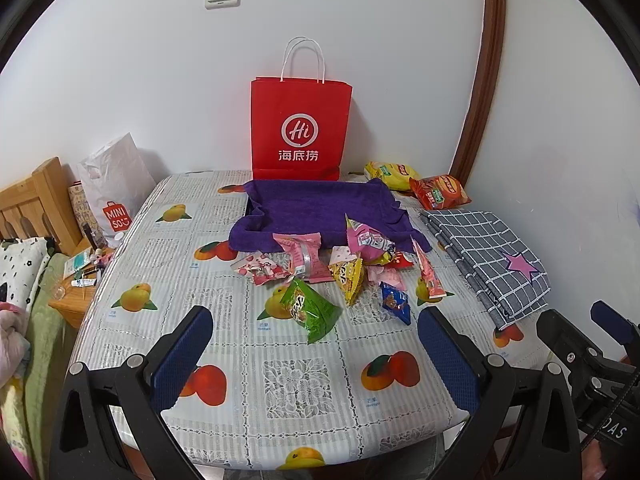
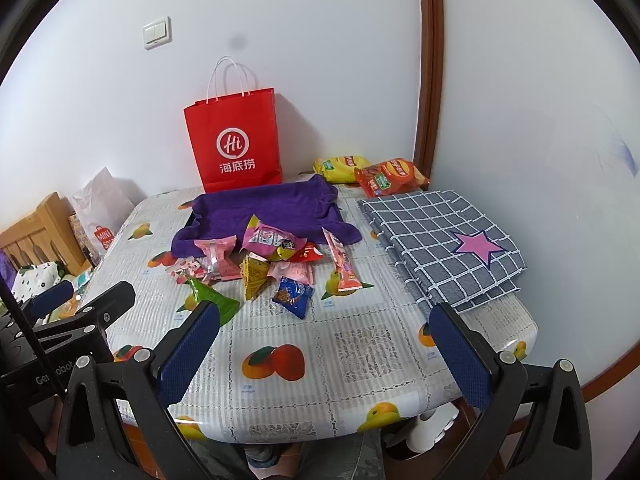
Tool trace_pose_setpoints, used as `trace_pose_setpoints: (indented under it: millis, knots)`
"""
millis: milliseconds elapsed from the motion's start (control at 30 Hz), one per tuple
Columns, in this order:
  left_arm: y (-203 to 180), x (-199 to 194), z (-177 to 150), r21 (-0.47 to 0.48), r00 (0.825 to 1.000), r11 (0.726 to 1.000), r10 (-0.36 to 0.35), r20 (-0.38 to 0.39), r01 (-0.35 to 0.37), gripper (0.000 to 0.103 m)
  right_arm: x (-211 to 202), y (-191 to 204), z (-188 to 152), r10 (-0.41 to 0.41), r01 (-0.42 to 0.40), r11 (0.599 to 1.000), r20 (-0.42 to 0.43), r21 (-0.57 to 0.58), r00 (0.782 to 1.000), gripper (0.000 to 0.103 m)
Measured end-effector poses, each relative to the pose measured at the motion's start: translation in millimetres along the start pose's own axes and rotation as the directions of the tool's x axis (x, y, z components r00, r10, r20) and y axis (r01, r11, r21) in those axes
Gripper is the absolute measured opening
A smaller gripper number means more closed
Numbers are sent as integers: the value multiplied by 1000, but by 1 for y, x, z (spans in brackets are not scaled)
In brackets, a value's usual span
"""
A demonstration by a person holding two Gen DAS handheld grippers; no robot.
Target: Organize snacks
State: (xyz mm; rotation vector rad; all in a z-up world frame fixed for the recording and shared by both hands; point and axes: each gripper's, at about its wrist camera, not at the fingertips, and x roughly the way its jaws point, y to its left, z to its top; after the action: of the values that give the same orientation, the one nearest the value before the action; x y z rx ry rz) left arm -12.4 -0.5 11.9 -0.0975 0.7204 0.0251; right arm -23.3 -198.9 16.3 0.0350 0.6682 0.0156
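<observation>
A pile of small snack packets [image 1: 340, 260] lies mid-table in front of a tray lined with a purple cloth [image 1: 320, 204]; the pile also shows in the right wrist view [image 2: 264, 264], with the purple tray [image 2: 264, 208] behind it. A green packet [image 1: 310, 308] and a blue packet [image 1: 396, 302] lie nearest. Two chip bags, yellow [image 1: 390, 174] and red [image 1: 440, 192], sit at the back right. My left gripper [image 1: 316, 328] is open and empty, near the table's front. My right gripper [image 2: 324, 320] is open and empty, also short of the pile.
A red paper bag [image 1: 300, 128] stands against the wall behind the tray. A folded grey checked cloth with a pink star [image 1: 488, 256] lies at the right. A white Miniso bag [image 1: 112, 196] and a wooden nightstand [image 1: 76, 300] stand left of the table.
</observation>
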Motion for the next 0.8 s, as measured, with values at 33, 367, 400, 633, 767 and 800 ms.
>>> trace_pose_setpoints:
  millis: [33, 367, 400, 633, 767, 800]
  knots:
    - [0, 0, 0, -1, 1000, 1000, 1, 0, -1, 103, 0, 0, 0, 1, -1, 1000, -1, 1, 1000, 103]
    - [0, 0, 0, 0, 1000, 1000, -2, 2, 2, 103, -4, 2, -2, 3, -3, 1000, 11, -3, 1000, 103]
    - [0, 0, 0, 0, 1000, 1000, -1, 1, 1, 103, -4, 2, -2, 3, -3, 1000, 12, -4, 1000, 103]
    - [0, -1, 0, 2, 1000, 1000, -2, 3, 2, 103, -5, 2, -3, 6, -5, 1000, 14, -3, 1000, 103]
    - [-1, -2, 0, 3, 1000, 1000, 0, 3, 0, 103, -5, 2, -4, 6, -6, 1000, 15, -4, 1000, 103]
    - [-1, -2, 0, 2, 1000, 1000, 0, 3, 0, 103, -5, 2, -4, 6, -6, 1000, 16, -4, 1000, 103]
